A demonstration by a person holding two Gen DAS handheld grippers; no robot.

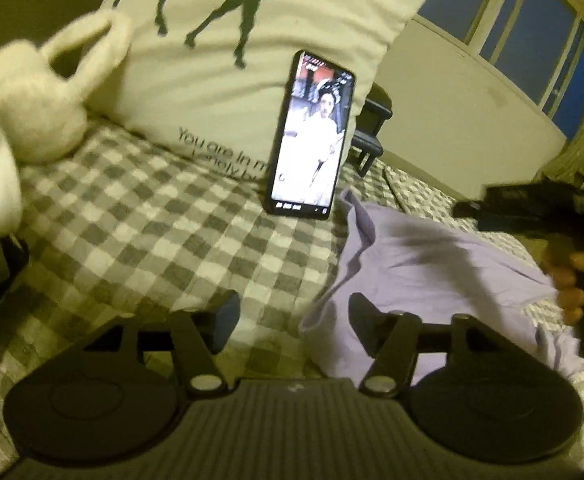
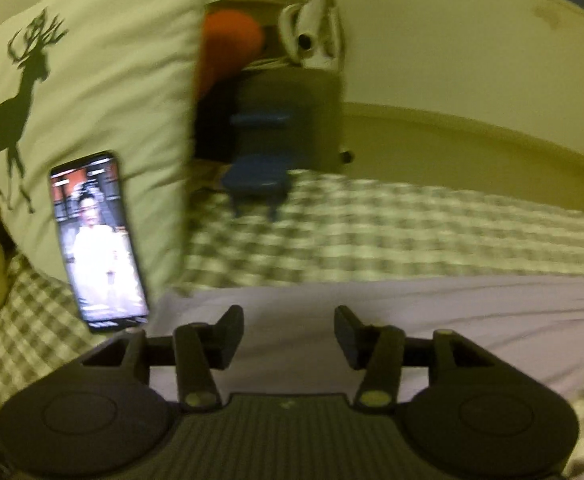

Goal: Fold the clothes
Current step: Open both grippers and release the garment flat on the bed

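Observation:
A pale lilac garment [image 1: 431, 272] lies rumpled on the checked bedspread [image 1: 152, 240], right of centre in the left wrist view. My left gripper [image 1: 292, 324] is open and empty, its right finger over the garment's left edge. In the right wrist view the garment [image 2: 431, 320] lies flat under and ahead of my right gripper [image 2: 288, 336], which is open and empty. The right gripper also shows as a dark blurred shape [image 1: 531, 204] at the right of the left wrist view, held by a hand.
A phone [image 1: 311, 136] with a lit screen leans on a cream pillow with a deer print [image 1: 232, 60]. A white plush toy [image 1: 48, 92] lies at the left. A small dark stool [image 2: 256, 184] stands beyond the bed, by the wall.

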